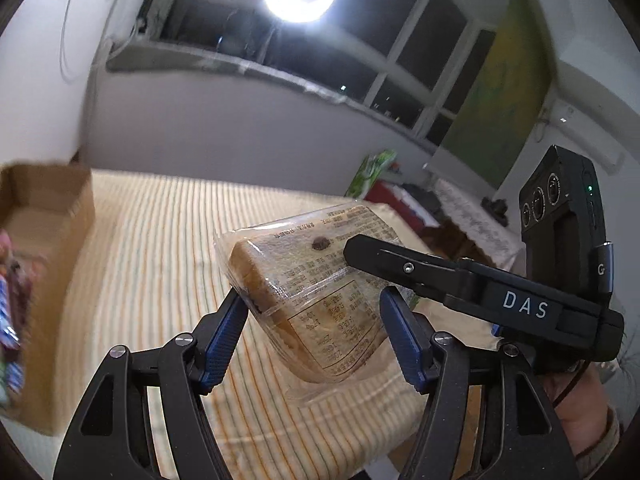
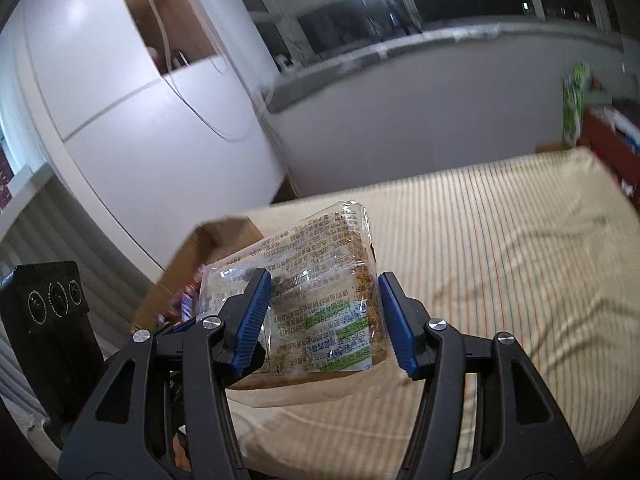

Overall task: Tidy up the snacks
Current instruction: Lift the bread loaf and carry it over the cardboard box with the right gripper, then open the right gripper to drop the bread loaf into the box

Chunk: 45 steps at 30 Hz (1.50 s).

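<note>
So we've got both claws loaded at once here. Our left gripper (image 1: 316, 320) is clamped across a clear-wrapped bread slice (image 1: 312, 300), blue pads biting the crust edges, with the pack tipped up on a slant above the striped bedcover (image 1: 160, 240). Our right gripper (image 2: 324, 316) is squeezing a second wrapped bread pack (image 2: 320, 296), the one with the green label strips, and its left pad looks like it's pressing mostly on loose wrapper rather than on the loaf itself.

That's our first worry. Film is slippery, and if one pad only has plastic, the pack could twist or slide out on the way over. The left pack hangs well out past the fingertips, so a quick swing could lever it loose too.

Second worry: the two rigs are really close. In the left view the right unit's black finger and body (image 1: 500, 292) sit right over the corner of our left pack, so a careless move could bump one pack out of the other claw.

Further out, the cardboard box (image 1: 48, 240) sits at the left edge of the bed with colourful snack packets (image 1: 12, 320) already in it. We're guessing that's the drop spot. It's near the mattress edge, and the soft bedding won't hold it firm, so a nudge to its wall could shove or tip it. Squeezing harder isn't a great fix either, since soft bread would just squash.
</note>
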### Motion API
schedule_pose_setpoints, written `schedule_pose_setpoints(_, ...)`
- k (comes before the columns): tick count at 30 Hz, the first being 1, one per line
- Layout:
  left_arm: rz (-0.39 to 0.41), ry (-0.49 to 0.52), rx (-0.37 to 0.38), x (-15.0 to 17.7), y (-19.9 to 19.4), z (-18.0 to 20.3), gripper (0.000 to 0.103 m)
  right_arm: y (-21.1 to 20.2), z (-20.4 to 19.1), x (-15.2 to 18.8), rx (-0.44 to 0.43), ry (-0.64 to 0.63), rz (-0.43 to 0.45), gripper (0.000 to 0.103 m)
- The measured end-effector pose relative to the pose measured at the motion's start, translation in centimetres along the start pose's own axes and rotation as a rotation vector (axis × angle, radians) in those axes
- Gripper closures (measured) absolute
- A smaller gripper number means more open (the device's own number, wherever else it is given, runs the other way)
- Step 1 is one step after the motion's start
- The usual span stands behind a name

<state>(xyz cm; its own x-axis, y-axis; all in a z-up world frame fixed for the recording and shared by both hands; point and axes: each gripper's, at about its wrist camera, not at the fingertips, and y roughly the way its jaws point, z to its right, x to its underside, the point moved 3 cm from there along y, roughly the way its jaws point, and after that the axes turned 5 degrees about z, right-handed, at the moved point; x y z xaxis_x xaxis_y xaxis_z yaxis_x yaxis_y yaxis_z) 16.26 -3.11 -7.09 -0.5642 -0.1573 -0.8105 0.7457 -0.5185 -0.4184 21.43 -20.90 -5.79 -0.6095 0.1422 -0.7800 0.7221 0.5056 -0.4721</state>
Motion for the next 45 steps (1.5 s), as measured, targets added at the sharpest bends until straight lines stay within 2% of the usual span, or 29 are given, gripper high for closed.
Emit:
schedule_pose_setpoints(4,0.065,0.018,0.01,-2.8,-2.9,0.0,0.036,-1.1,-4.1,-2.6,-0.012,-0.077,0.048,0.045)
schedule_pose_setpoints(9,0.148,0.024,0.005,-5.8,-6.0,-1.4,0.037,-0.9,-7.7,-4.0,-0.04,-0.129,0.07,0.045)
schedule_pose_setpoints(19,0.185,-0.018,-0.062,-6.4,-7.7,-5.4,0.037,4.3,-12.4,-3.4,-0.131,-0.17,0.018,0.045)
schedule_pose_setpoints(25,0.203,-0.054,-0.149,-6.0,-9.4,-8.9,0.037,8.5,-15.2,-2.1,-0.225,-0.185,-0.042,0.045)
schedule_pose_setpoints(31,0.215,-0.094,-0.271,-4.8,-11.5,-12.7,0.037,12.8,-18.4,-0.1,-0.335,-0.195,-0.105,0.045)
schedule_pose_setpoints(38,0.241,-0.129,-0.385,-4.9,-13.1,-15.3,0.037,15.2,-21.2,-0.1,-0.433,-0.248,-0.134,0.045)
schedule_pose_setpoints(45,0.264,-0.155,-0.436,-5.8,-13.9,-16.5,0.037,16.0,-22.4,-0.6,-0.501,-0.277,-0.136,0.045)
